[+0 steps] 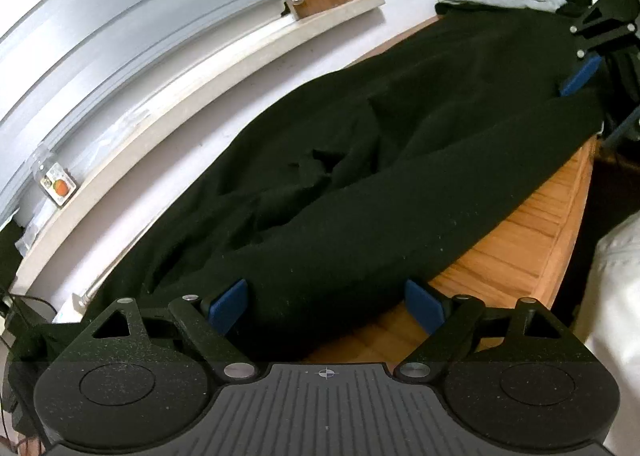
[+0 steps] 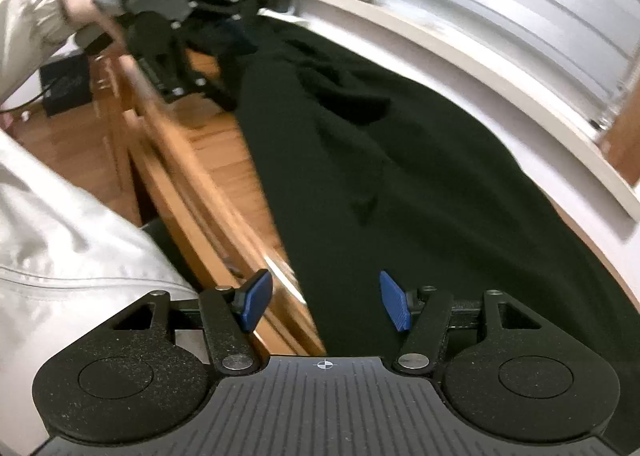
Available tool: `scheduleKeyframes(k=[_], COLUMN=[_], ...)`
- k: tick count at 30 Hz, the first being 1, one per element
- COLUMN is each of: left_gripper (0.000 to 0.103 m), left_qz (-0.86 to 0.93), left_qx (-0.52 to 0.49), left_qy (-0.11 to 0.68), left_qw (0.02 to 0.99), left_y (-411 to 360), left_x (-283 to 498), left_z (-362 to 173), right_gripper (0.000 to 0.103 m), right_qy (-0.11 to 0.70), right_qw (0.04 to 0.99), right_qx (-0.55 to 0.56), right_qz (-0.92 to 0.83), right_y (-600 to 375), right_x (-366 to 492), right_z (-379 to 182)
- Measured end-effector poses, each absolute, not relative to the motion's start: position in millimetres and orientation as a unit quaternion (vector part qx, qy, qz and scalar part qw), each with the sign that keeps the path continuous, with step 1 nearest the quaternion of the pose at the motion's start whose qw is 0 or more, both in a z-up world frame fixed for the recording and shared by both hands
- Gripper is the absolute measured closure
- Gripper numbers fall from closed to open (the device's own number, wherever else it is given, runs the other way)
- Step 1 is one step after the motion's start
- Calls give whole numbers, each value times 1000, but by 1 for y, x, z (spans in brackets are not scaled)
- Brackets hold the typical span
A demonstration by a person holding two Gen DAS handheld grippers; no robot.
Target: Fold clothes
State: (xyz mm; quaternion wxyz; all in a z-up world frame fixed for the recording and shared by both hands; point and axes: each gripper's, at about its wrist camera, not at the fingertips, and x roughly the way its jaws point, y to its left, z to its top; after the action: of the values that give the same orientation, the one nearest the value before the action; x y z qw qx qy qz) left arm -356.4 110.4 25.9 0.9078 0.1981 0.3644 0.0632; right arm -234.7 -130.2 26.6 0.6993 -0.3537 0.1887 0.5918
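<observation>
My left gripper (image 1: 326, 306) and right gripper (image 2: 326, 302) both gape, holding nothing. The black garment (image 1: 400, 160) stretches along the bench (image 1: 520, 248) between them, one end under each.

The left gripper (image 1: 326, 306) has its jaws spread wide, the blue pads (image 1: 228, 306) well apart and low over the surface. The right gripper (image 2: 326, 306) is likewise spread, pads (image 2: 396, 306) apart and clamping nothing. In the right wrist view the person's left hand (image 2: 86, 6), in a pale sleeve, seems to grip the left tool's handle, though that corner is blurred.
</observation>
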Motion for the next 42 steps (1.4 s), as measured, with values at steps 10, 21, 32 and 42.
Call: scheduleKeyframes(k=[10, 21, 32, 42], left_gripper=[27, 43, 96, 98], left_qz=[66, 55, 56, 96], left_qx=[209, 208, 202, 207], left_qy=[367, 364, 321, 258], left_qw=[904, 906, 924, 939], left_y=[106, 107, 107, 118], left_x=[-350, -354, -358, -338], left_z=[29, 35, 58, 102], right_gripper=[54, 81, 97, 98], right_qy=[184, 180, 123, 24], right_qw=[692, 680, 693, 736], right_qx=[-381, -397, -409, -449], right_qz=[585, 590, 580, 506], right_y=[-132, -136, -142, -93], right_x=[-238, -238, -227, -172], right_z=[20, 23, 49, 89])
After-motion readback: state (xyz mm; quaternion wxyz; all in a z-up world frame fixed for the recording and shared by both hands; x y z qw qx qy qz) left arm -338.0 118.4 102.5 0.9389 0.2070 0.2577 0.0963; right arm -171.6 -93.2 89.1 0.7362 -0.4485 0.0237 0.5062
